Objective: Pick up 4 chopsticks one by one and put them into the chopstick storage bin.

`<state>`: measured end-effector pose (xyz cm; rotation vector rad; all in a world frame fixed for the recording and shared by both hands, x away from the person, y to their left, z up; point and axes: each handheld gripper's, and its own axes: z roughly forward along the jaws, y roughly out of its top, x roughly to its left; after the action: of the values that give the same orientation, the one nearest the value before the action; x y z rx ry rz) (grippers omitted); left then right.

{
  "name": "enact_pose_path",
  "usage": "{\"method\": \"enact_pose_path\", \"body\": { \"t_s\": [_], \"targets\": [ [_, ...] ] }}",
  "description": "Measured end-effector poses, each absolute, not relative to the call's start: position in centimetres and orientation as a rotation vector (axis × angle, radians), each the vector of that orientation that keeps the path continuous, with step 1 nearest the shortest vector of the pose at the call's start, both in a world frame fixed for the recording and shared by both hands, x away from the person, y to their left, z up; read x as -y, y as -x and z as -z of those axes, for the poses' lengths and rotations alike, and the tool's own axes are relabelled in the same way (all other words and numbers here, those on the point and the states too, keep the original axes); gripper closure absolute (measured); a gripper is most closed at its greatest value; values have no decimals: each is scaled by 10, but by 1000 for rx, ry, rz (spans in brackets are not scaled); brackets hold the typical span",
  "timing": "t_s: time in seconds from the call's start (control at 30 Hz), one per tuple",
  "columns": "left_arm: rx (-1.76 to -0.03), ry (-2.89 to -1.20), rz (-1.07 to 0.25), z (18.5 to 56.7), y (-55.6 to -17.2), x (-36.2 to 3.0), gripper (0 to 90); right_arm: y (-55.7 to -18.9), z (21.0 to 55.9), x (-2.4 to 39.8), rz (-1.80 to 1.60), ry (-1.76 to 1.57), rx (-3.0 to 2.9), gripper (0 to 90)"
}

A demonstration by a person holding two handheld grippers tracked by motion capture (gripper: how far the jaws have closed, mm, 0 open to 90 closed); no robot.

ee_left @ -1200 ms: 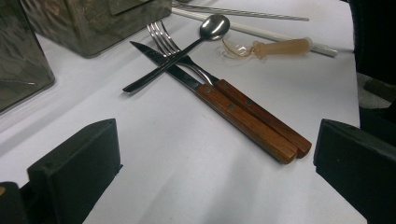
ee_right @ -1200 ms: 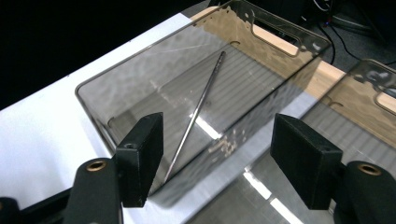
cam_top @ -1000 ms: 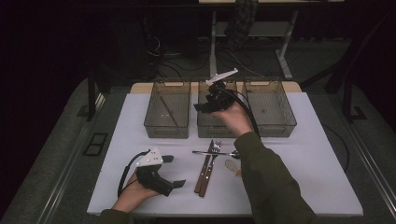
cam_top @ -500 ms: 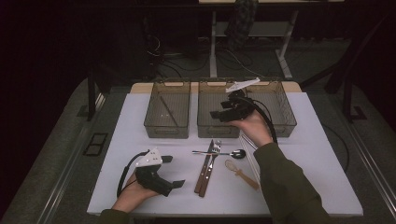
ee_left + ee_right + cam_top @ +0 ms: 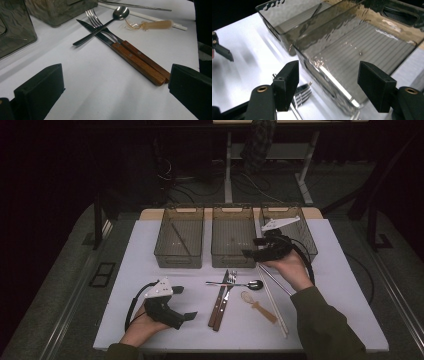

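My right gripper (image 5: 253, 247) hovers open and empty at the front rim between the middle bin (image 5: 232, 247) and the right bin (image 5: 300, 232). Its own view has the open jaws (image 5: 330, 75) framing the middle bin (image 5: 362, 50), with fork tines (image 5: 302, 96) below. At the table's front left my left gripper (image 5: 186, 303) rests open in the hand. Its jaws (image 5: 116, 77) point at a wooden-handled knife (image 5: 130, 56) and fork (image 5: 145, 58), crossed by a metal spoon (image 5: 110, 20).
The left bin (image 5: 179, 240) holds one thin stick. The knife and fork (image 5: 222, 300), the spoon (image 5: 240, 283), a small tan wooden utensil (image 5: 259, 307) and long chopsticks (image 5: 274, 297) lie mid-table. Bare white table lies left of my left gripper.
My right gripper has moved rightward and toward the table's near side, sinking from above the middle bin to its front right corner. The left gripper has stayed put.
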<state>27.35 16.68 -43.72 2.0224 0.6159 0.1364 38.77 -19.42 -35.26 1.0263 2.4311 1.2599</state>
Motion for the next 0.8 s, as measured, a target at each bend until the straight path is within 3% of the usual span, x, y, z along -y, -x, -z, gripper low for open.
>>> {"method": "enact_pose_path", "body": {
  "t_s": [0.8],
  "targets": [
    [-607, -2052, -145, 438, -272, -163, 0, -334, 394, 259, -1184, -1112, -2444, 353]
  ]
}}
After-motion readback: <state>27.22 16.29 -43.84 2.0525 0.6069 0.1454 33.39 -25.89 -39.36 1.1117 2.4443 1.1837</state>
